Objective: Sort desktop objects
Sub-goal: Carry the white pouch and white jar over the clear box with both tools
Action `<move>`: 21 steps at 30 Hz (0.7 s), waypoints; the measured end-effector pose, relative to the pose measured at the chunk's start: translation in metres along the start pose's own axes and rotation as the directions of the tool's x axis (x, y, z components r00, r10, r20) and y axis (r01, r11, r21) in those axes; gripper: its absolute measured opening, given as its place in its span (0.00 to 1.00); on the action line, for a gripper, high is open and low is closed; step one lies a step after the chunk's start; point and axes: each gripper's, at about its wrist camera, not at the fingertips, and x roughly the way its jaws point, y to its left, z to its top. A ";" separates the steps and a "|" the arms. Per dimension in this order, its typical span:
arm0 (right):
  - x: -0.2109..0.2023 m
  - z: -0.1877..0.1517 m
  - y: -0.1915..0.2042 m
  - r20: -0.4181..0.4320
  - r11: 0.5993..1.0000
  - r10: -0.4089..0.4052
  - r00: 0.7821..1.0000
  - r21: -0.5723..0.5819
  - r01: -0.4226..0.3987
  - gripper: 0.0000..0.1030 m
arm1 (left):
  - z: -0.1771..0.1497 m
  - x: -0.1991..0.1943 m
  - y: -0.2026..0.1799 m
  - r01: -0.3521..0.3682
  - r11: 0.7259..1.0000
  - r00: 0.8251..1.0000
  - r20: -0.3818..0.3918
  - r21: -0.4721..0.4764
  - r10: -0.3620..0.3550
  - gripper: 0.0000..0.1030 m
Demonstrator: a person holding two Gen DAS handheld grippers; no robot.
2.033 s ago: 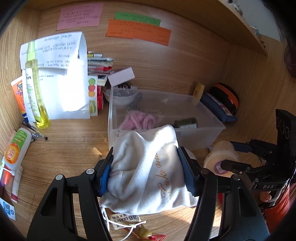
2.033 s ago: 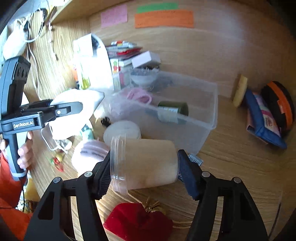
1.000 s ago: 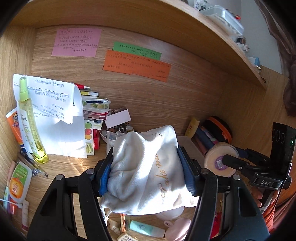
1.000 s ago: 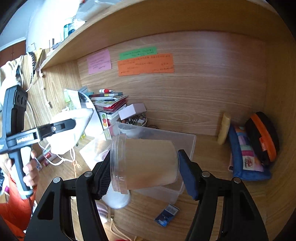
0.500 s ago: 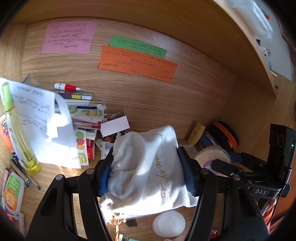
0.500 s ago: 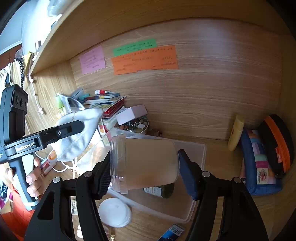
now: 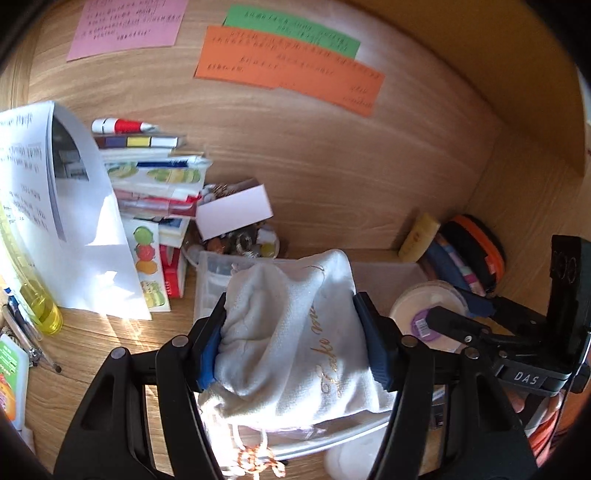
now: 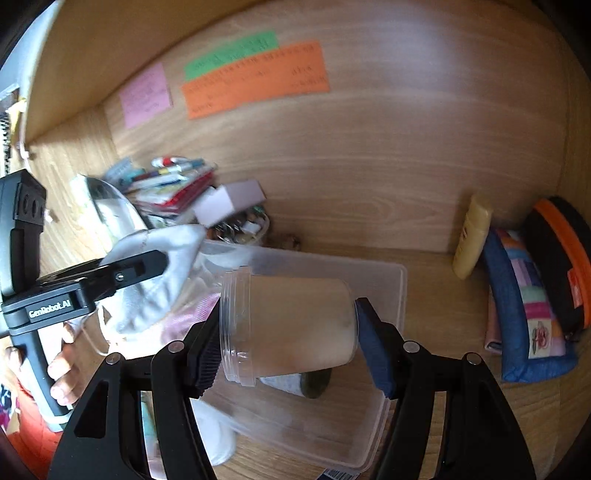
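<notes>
Left wrist view: the left gripper (image 7: 291, 343) clamps a white drawstring pouch (image 7: 295, 339) over the clear storage bin (image 7: 207, 273), bare desk at 9 o'clock.

Right wrist view: the right gripper (image 8: 288, 332) grips a clear plastic jar (image 8: 291, 325) sideways above the bin (image 8: 391, 291), which holds a dark roll (image 8: 314, 384); pencil cases (image 8: 524, 302) crowd 3 o'clock.

Paper notes on the desk's back wall

A pink note (image 7: 125, 27), a green note (image 7: 291, 31) and an orange note (image 7: 288, 70) stick to the wooden back panel (image 7: 332, 155), the green one overlapping the orange one's top edge.
</notes>
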 end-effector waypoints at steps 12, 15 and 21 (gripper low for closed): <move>0.021 -0.011 0.002 -0.047 1.000 -0.011 0.999 0.002 0.011 0.60 | -0.012 0.020 -0.008 0.011 0.997 0.995 -0.096 0.077 -0.004 0.61; 0.021 -0.012 0.000 -0.043 1.000 -0.009 0.999 0.015 0.010 0.60 | -0.014 0.027 -0.011 0.005 0.996 0.993 -0.117 0.087 0.005 0.61; 0.023 -0.011 -0.002 -0.042 0.999 0.004 0.999 0.039 -0.002 0.60 | -0.017 0.031 -0.014 -0.009 0.993 0.990 -0.138 0.119 0.026 0.62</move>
